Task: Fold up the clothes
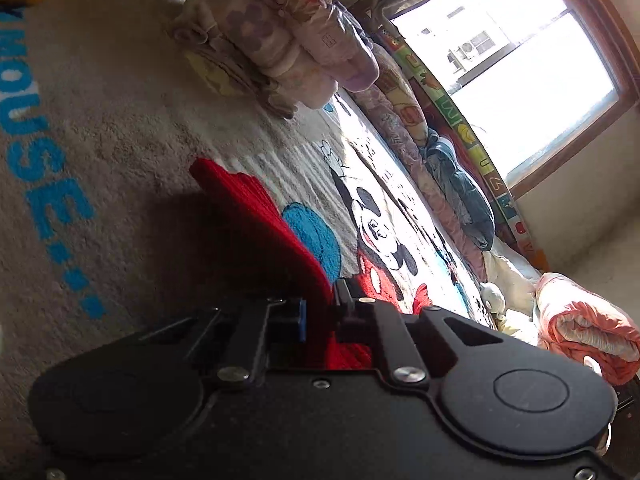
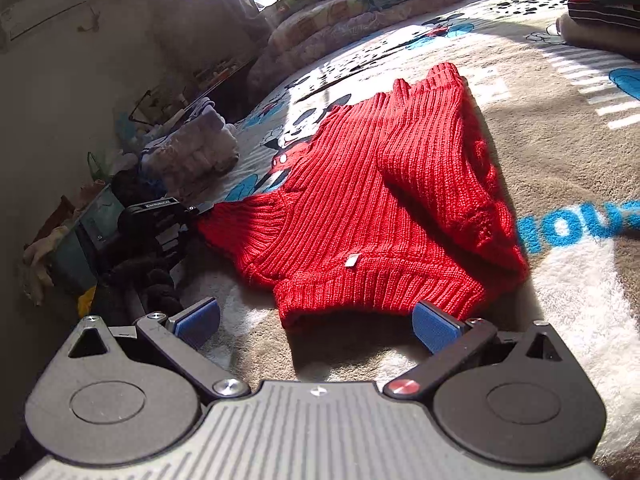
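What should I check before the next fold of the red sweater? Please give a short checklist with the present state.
1. Left gripper shut on the sweater: ok, red knit sits between its fingers.
2. Right gripper open and empty: ok.
3. Right gripper lined up with the sweater's near edge: ok, the edge lies just ahead.
4. One sleeve already folded over the body: ok.
5. Blanket around the sweater free of other clothes: ok.
6. Grip depth of the left gripper: cannot tell, the fabric hides the pads.
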